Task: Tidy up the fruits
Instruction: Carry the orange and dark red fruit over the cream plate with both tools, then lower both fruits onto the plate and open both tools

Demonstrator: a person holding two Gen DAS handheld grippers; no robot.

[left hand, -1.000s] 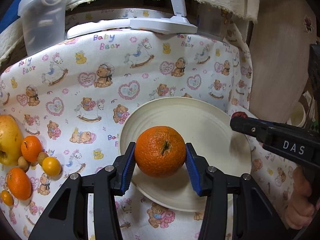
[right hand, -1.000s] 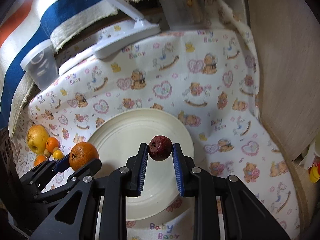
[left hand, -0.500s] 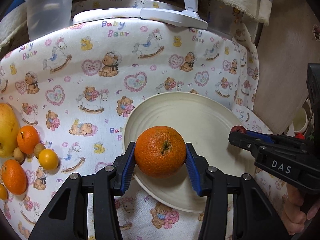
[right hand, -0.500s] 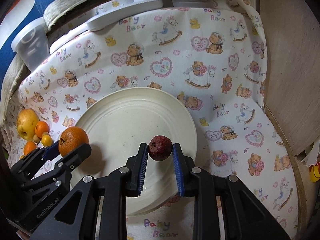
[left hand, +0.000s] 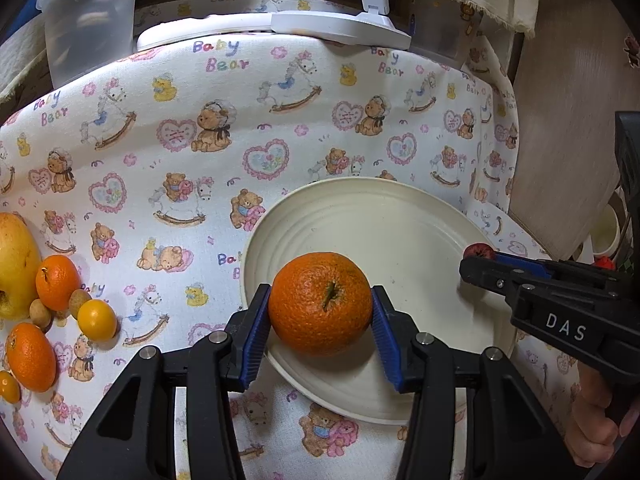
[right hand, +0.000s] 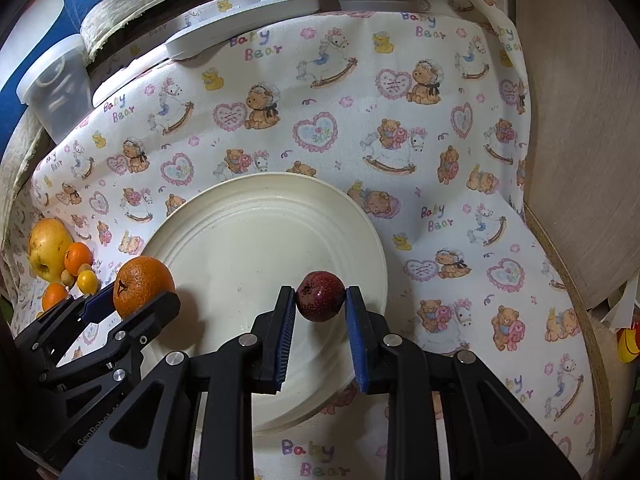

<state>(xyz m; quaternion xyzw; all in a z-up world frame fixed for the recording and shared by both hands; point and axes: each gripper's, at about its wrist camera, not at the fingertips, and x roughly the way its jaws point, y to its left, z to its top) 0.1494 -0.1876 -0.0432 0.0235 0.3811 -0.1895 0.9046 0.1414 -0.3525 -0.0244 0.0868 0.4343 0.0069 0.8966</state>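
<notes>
Both hand-held grippers have eased in over the plate since a second ago, so the plate now sits nearer and lower in each view, while the fruit in the jaws has not shifted.

From the left wrist view, the left hand-held gripper (left hand: 320,316) pinches a big orange (left hand: 319,302) between its blue pads, stem facing up, hanging above the near left part of the cream plate (left hand: 404,216). It slants down towards the desk. To the right, the right hand-held gripper (left hand: 478,254) reaches in across the plate's right rim, and a person's fingers (left hand: 592,432) curl round its handle. Loose fruit waits on the bear-print cloth (left hand: 248,120) at far left: a yellow apple (left hand: 14,260), small oranges (left hand: 58,282) and a little yellow fruit (left hand: 97,319).

From the right wrist view, the right hand-held gripper (right hand: 321,308) is pressed almost together on a small dark red fruit (right hand: 321,296), held over the plate's (right hand: 260,216) right side and also tilted steeply down. The left hand-held gripper (right hand: 132,300) with its orange (right hand: 143,286) shows at the plate's left edge.

To set these down well, I would lower each fruit until it rests on the plate's flat middle, keep the two apart, and only then spread the jaws slowly, since round fruit will likely roll towards the rim.
</notes>
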